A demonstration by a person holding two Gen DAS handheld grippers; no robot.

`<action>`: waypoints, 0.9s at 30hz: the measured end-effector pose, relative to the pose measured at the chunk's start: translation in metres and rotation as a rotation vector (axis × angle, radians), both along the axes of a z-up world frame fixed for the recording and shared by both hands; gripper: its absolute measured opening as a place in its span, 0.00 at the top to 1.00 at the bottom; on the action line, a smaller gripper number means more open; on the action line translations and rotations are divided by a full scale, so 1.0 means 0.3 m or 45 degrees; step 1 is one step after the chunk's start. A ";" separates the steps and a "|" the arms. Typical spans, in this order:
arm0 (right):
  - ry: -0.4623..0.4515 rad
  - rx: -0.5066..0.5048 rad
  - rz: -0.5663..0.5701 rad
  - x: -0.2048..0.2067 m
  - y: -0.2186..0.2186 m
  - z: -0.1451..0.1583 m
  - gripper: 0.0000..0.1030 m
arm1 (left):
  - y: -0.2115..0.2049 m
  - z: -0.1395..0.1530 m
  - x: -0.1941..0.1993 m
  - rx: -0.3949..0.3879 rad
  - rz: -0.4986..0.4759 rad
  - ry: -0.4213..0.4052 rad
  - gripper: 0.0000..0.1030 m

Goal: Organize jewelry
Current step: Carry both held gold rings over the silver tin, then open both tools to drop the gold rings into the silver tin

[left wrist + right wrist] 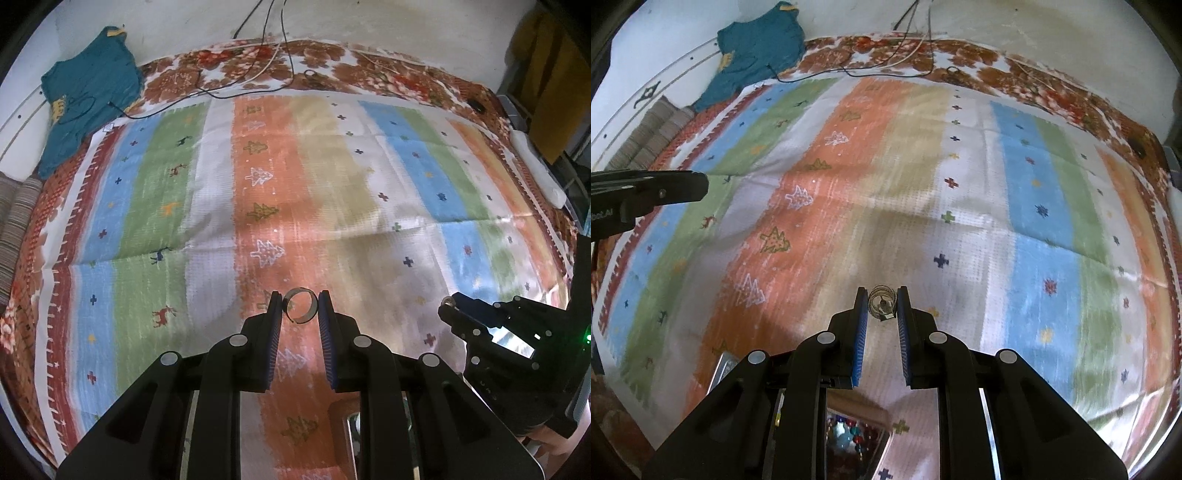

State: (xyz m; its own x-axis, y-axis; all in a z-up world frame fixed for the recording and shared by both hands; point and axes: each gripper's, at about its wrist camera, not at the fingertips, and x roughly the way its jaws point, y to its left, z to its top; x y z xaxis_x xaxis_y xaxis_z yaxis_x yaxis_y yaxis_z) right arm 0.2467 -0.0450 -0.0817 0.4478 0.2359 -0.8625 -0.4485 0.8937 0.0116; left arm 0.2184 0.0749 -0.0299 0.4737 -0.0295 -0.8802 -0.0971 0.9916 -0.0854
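My left gripper (300, 301) is shut on a wide metal band ring (301, 306), which spans the gap between its blue pads above the striped cloth. My right gripper (882, 299) is shut on a thin wire ring with a small setting (882, 305), pinched at its fingertips. In the left wrist view the right gripper (448, 304) shows at the right edge with the small ring at its tip. The left gripper's black fingers (683, 186) reach in from the left of the right wrist view.
A striped cloth (258, 184) with tree and cross patterns covers a floral bedspread (229, 62). A teal garment (88, 92) and cables (258, 70) lie at the far side. A box of coloured beads (849, 435) sits under the right gripper.
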 end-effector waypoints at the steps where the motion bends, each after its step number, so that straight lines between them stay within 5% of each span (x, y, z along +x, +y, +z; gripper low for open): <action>1: -0.006 0.005 -0.014 -0.006 -0.011 0.005 0.84 | -0.007 0.002 -0.009 0.002 -0.004 -0.004 0.81; 27: -0.122 0.129 -0.017 -0.252 -0.127 0.111 0.84 | -0.178 0.078 -0.264 0.001 -0.112 -0.160 0.81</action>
